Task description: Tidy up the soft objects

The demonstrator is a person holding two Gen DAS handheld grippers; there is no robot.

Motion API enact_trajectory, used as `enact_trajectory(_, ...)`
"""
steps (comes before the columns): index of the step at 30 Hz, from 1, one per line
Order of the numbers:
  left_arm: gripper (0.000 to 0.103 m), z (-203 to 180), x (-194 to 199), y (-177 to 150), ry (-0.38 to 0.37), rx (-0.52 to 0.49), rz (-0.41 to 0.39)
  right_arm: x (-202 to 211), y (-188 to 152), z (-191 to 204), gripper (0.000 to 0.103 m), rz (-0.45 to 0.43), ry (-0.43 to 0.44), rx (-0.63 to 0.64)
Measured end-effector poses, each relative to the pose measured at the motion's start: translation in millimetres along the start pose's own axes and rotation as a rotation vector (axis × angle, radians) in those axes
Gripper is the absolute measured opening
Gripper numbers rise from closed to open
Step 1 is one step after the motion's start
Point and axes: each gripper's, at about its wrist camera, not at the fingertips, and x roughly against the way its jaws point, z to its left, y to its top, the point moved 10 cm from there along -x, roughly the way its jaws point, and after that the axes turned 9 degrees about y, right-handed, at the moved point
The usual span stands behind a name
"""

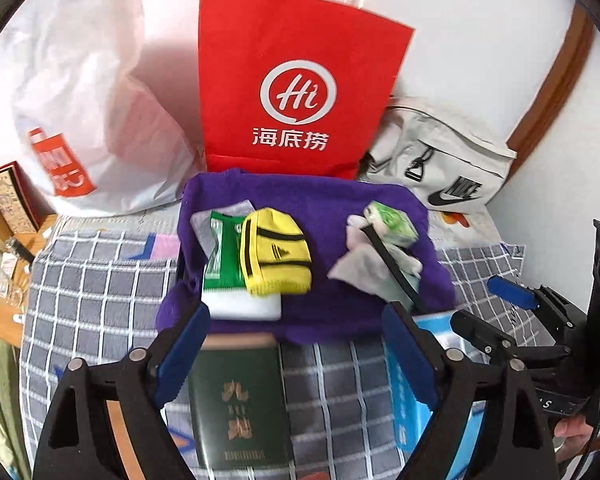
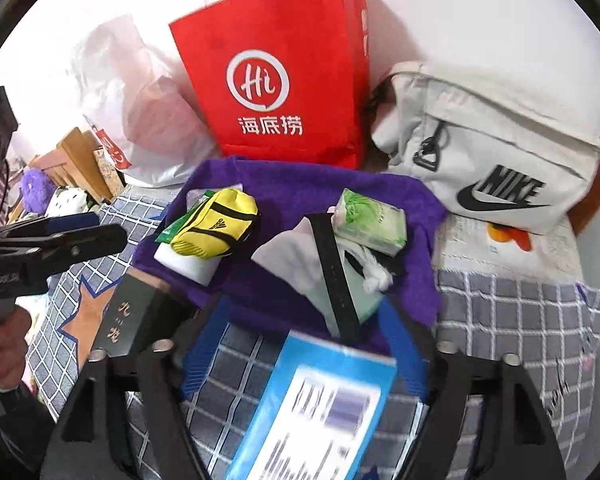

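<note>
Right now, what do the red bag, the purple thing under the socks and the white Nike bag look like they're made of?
Red bag: stiff matte paper, by its sharp creases and white twisted-cord handles. Purple cloth: soft, fuzzy knit or fleece; it slumps and wrinkles at the edges. Nike bag: off-white woven fabric, probably canvas or nylon, with stitched seams and a dark clip.

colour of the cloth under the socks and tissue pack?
Purple cloth, plain with no pattern. Right wrist view shows it best.

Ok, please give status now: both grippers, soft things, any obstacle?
Left gripper open, empty. Right gripper open, empty. Yellow sock on purple towel. Green book, blue box lie in front.
</note>
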Motion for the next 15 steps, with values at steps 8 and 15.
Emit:
enact_trajectory(8,0.099,-17,56,-51,0.006,-0.033,-0.045,61,-38,27,0.101,-0.084,-0.065,-0.022)
enact_trajectory(15,0.101,-21,96,-95,0.006,-0.017,-0.086,111,-83,40,0.102,-0.117,-0.125,-0.057)
